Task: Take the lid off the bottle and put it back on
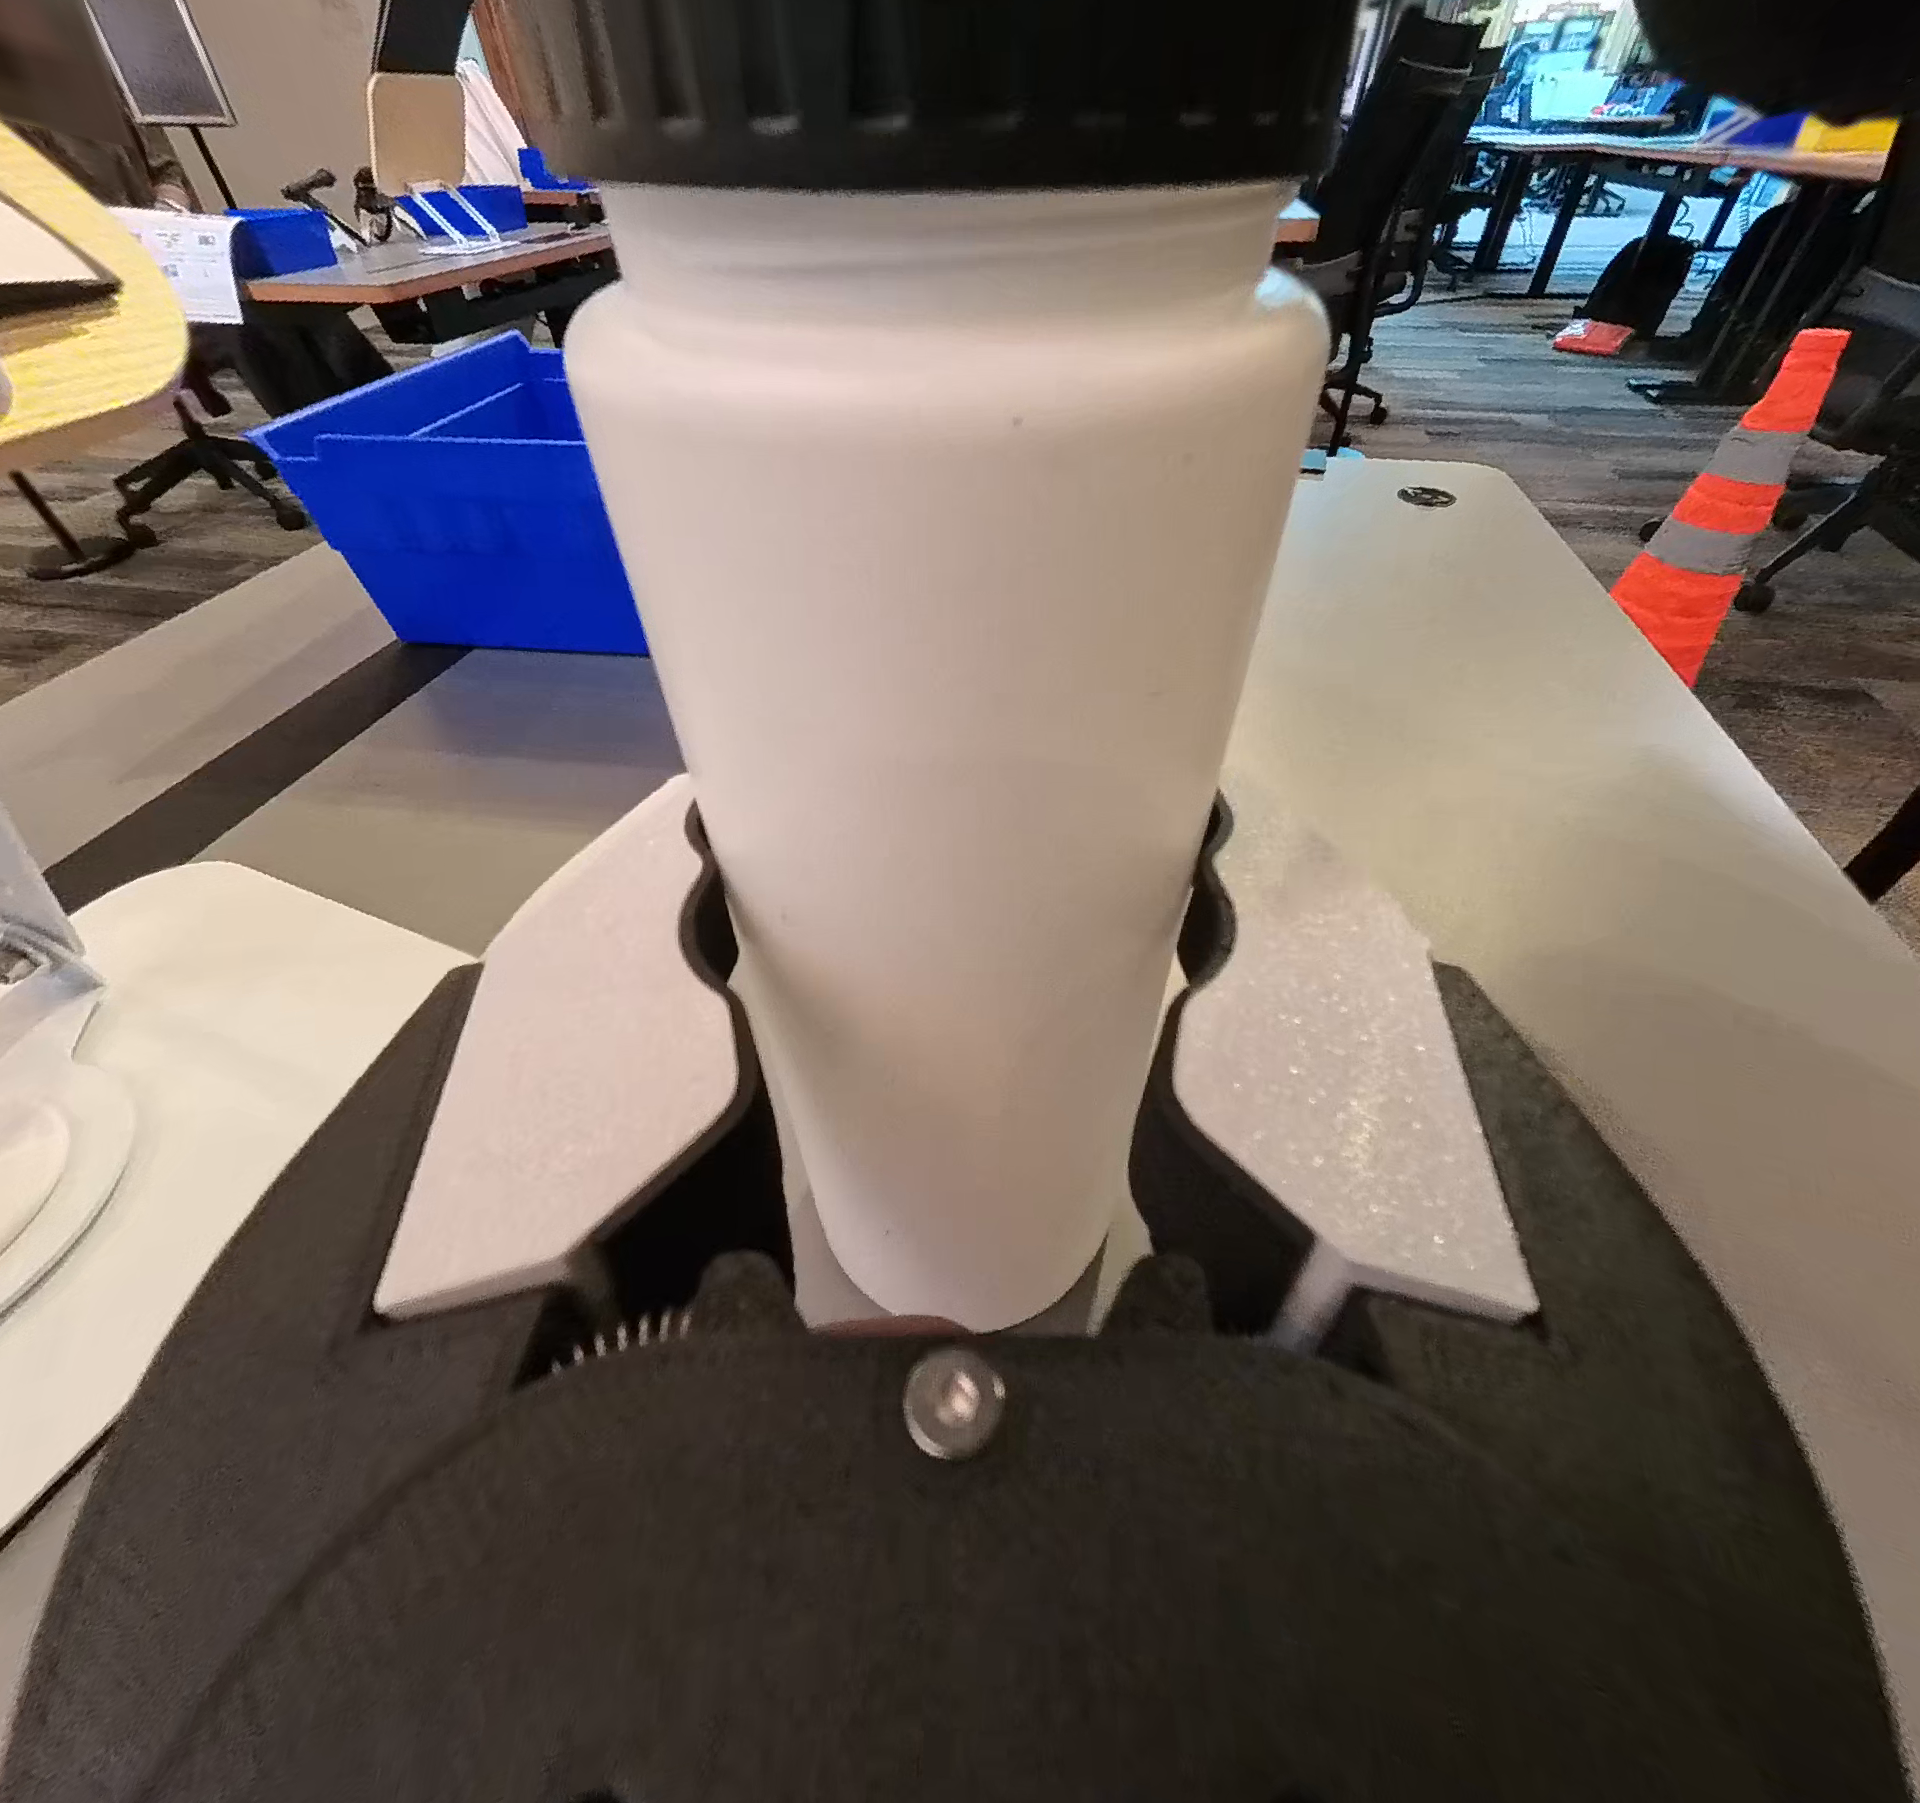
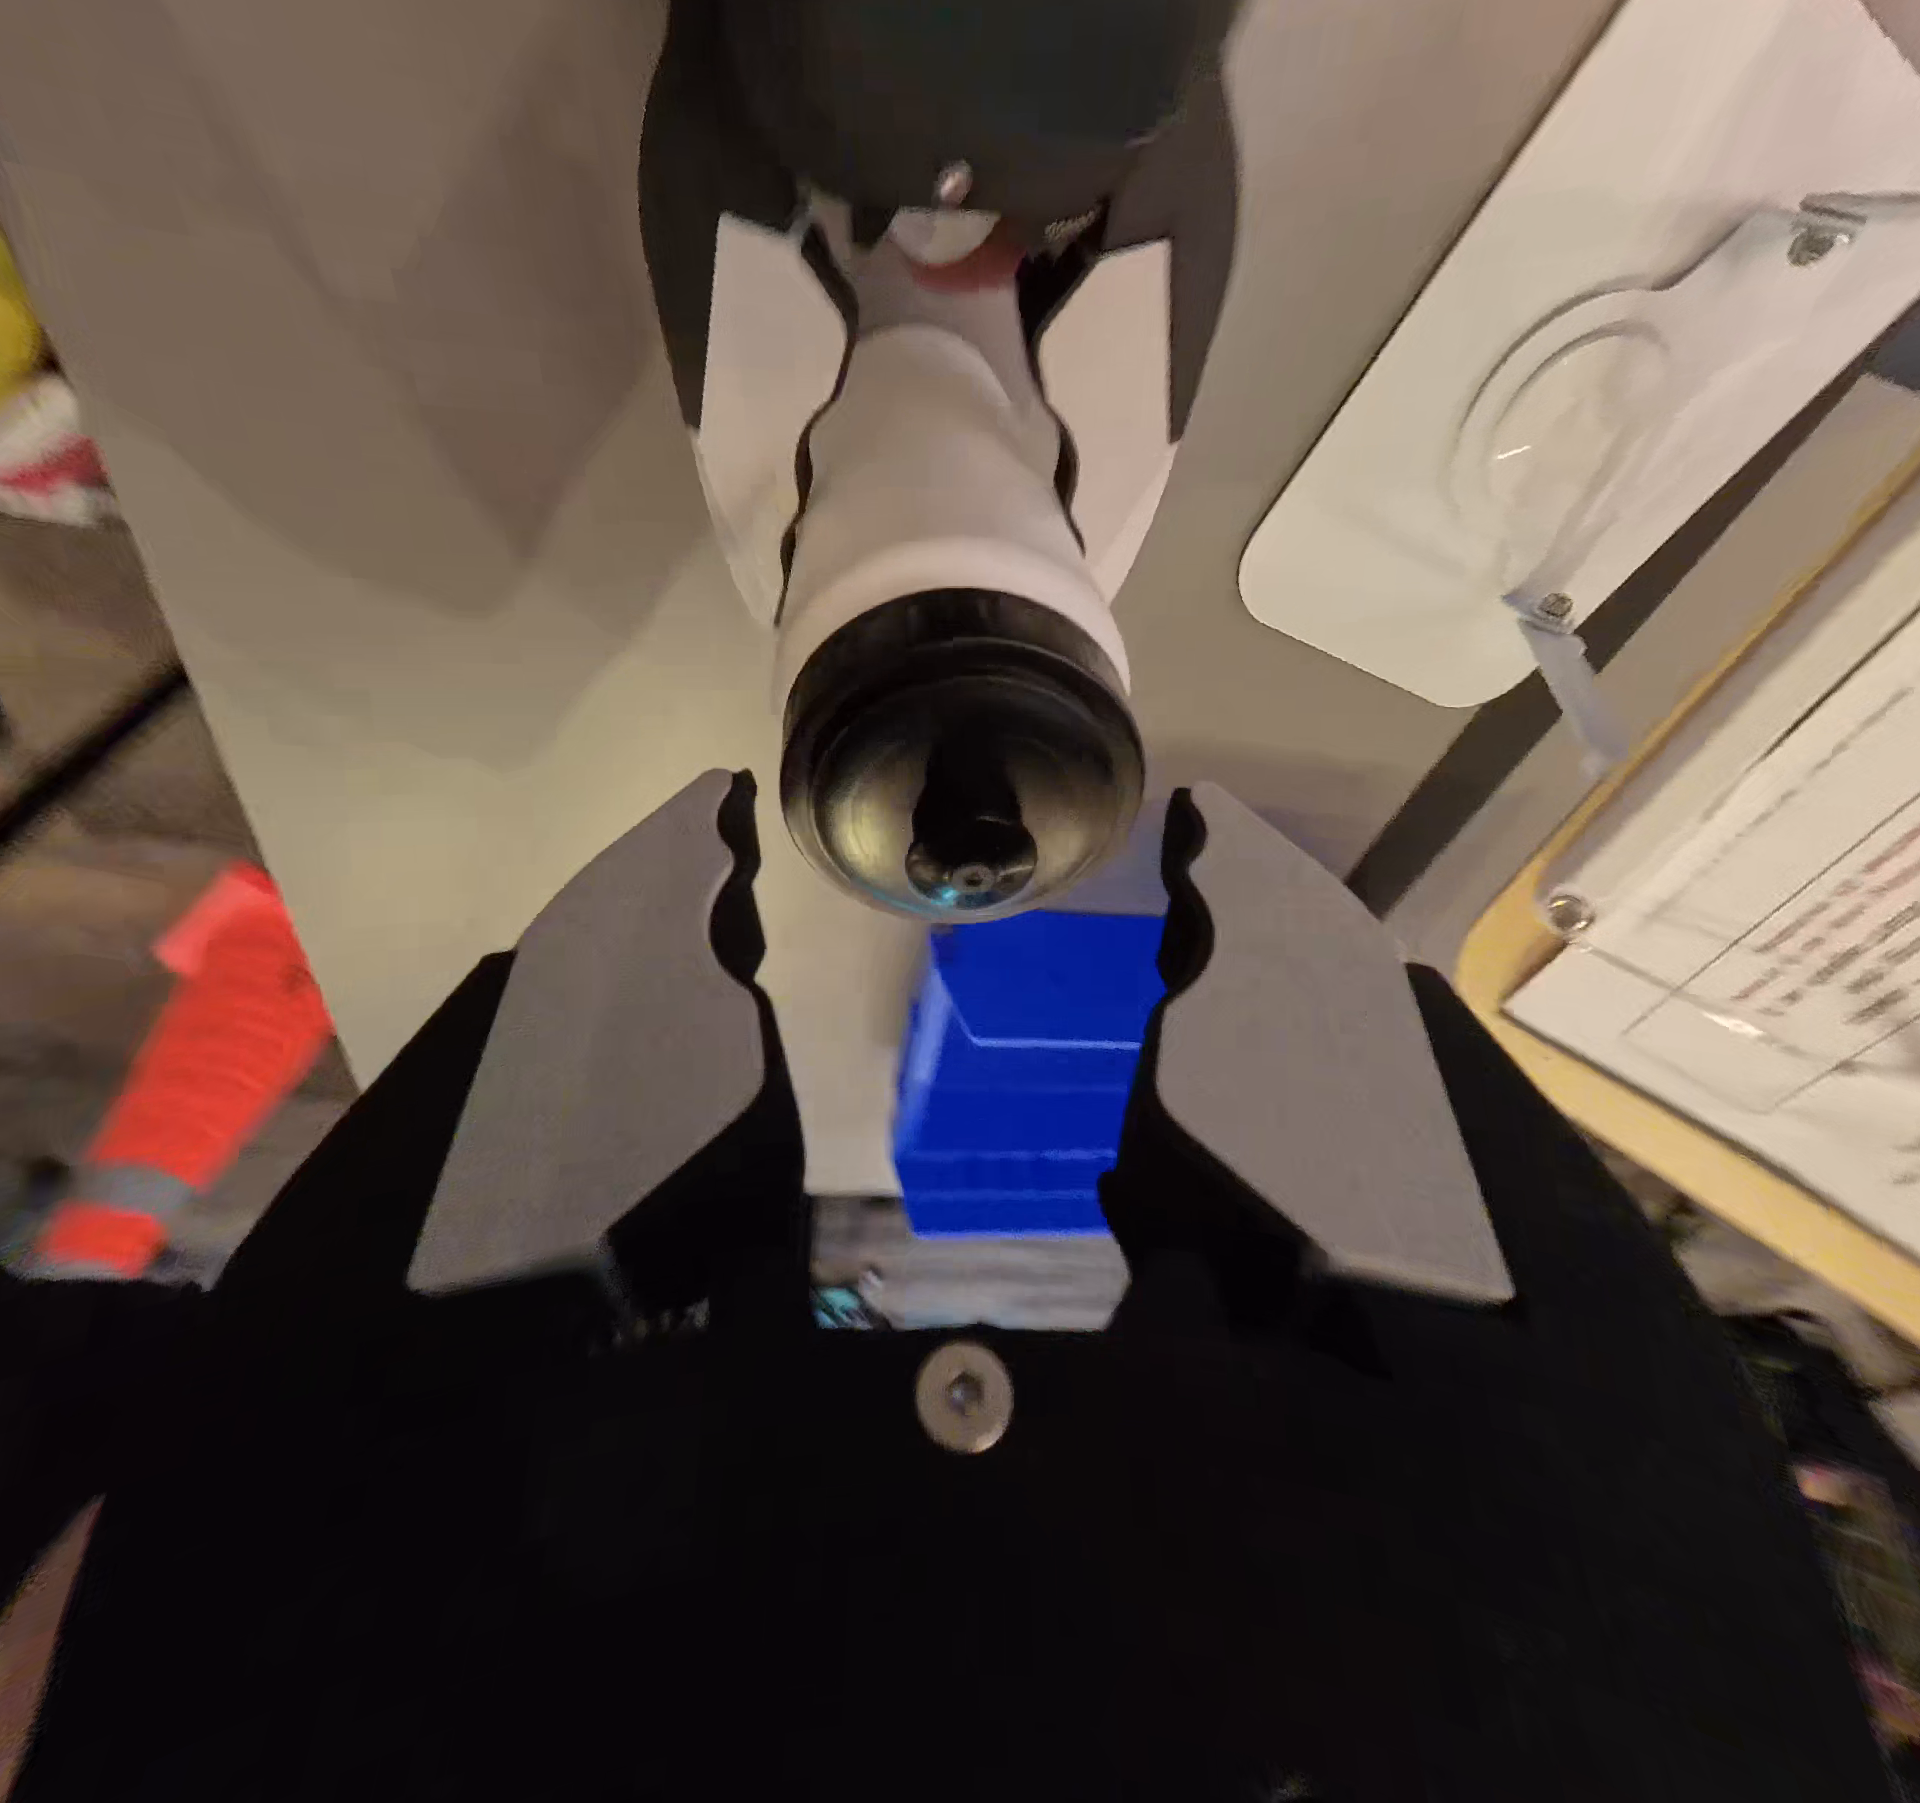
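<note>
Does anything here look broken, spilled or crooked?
Nothing stands out. The white bottle is clamped in the left tool, its black lid on and seemingly square; the right tool is open by the lid. No spill shows.

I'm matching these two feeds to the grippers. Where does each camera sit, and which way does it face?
Left wrist view: on the left gripper, facing level across the table at the white bottle clamped between its fingers.
Right wrist view: on the right gripper, open, looking down at the black lid; the left gripper shows beyond.
Shared: bottle, lid, blue bin, orange cone.
</note>
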The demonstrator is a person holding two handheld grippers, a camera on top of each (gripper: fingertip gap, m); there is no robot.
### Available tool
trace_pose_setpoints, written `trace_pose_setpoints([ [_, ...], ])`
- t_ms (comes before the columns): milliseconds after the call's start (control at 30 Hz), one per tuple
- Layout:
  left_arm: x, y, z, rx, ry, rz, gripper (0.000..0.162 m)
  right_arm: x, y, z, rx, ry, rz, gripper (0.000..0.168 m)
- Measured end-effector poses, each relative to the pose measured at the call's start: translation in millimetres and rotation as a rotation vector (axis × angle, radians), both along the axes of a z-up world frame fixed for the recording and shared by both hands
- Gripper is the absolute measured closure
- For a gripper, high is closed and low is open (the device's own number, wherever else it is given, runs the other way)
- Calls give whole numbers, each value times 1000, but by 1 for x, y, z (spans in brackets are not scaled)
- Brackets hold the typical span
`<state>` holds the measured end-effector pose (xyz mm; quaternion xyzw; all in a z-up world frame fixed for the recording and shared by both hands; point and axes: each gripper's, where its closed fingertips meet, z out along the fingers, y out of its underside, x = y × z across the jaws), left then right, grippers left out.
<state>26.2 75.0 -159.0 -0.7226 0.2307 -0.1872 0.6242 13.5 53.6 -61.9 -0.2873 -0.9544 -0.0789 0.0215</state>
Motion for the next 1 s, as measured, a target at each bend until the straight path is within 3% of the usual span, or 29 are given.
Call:
trace_pose_setpoints([
  [167,0,0,0,1,-2,-2,77,3,-3,2,-156,62,-281,105],
  [300,1,0,0,1,-3,-2,77,2,-2,-1,-185,97,-326,106],
  [533,0,0,0,0,-4,-2,77,2,0,-3,-77,95,-142,106],
  [700,0,0,0,1,-6,-3,77,2,3,-4,51,75,183,106],
  [800,0,0,0,1,-5,-3,77,2,4,-4,108,56,242,106],
  [933,1,0,0,1,-2,-4,77,-3,-3,1,-26,93,14,99],
  [1000,0,0,0,1,-7,-6,77,-2,-4,5,-112,106,-131,82],
])
